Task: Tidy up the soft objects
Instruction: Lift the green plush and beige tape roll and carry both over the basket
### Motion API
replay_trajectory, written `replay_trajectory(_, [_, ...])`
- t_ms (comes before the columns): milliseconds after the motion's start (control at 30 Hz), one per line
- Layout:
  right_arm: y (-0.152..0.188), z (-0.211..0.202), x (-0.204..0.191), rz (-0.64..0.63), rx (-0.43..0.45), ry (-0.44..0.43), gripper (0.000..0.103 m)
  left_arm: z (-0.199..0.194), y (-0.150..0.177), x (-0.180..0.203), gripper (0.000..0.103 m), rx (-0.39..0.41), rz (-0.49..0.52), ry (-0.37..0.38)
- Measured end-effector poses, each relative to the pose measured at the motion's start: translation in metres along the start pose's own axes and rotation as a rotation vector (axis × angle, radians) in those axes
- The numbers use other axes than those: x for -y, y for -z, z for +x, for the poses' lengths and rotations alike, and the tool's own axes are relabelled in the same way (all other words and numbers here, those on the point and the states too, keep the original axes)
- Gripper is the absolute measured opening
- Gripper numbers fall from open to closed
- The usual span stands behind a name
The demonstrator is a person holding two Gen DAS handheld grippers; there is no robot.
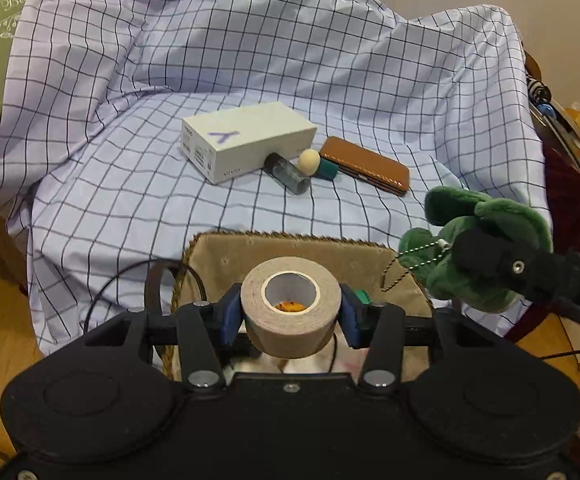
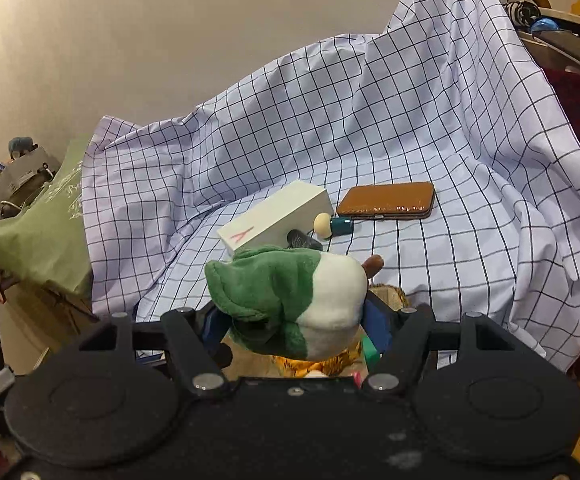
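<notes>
The left tool (image 1: 290,312) is clamped on a roll of tan tape (image 1: 290,306), the blue pads pressed against its two sides, the hollow core facing up and forward. The right tool (image 2: 290,320) is closed around a green-and-white plush toy (image 2: 290,300); in the left wrist view the same toy is seen at about 3 o'clock, with a bead chain (image 1: 410,260) dangling from it.

A woven basket (image 1: 306,248) with a tan lining lies directly beneath the roll, and soft, patterned contents can be made out inside it. The step in hand is judged to be the dropping of both items into that basket.

On the checked cloth (image 1: 130,160) that covers the worktop, at 12 o'clock from the basket, a white box (image 1: 246,140), a small dark bottle (image 1: 288,178), a cream-tipped teal piece (image 1: 318,164) and a brown case (image 1: 366,166) are left lying close together; these look hard and are probably not to be gathered.

For a clean release, each item should be brought over the middle of the basket opening, well inside the braided rim, before the grip is loosened. The two tools are best released one after the other, since little room is offered. The chain should be kept clear of the rim so that it is not snagged. The roll may bounce or tip out if dropped from high, so it should be lowered first.
</notes>
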State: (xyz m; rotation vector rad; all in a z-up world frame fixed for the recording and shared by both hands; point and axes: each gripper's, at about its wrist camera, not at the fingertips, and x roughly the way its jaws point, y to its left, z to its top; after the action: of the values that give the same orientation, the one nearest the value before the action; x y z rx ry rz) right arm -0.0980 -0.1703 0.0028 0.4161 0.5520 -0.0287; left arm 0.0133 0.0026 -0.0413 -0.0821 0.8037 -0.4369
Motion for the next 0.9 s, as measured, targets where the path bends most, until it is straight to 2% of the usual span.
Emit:
replay_trajectory(300, [0.013,-0.006,0.004,0.002,-0.032,0.053,0.068,0.006,0.015,-0.006,0.047,-0.076,-0.049,0.046])
replay_trajectory(667, [0.024,0.01,0.007,0.001,-0.15,0.156,0.068,0.013,0.021,-0.012,0.047,-0.125,-0.086,0.023])
replay_trajectory(900, [0.027,0.015,0.01,0.012,-0.177,0.156,0.068,0.024,0.018,-0.019,0.047,-0.156,-0.122,0.03])
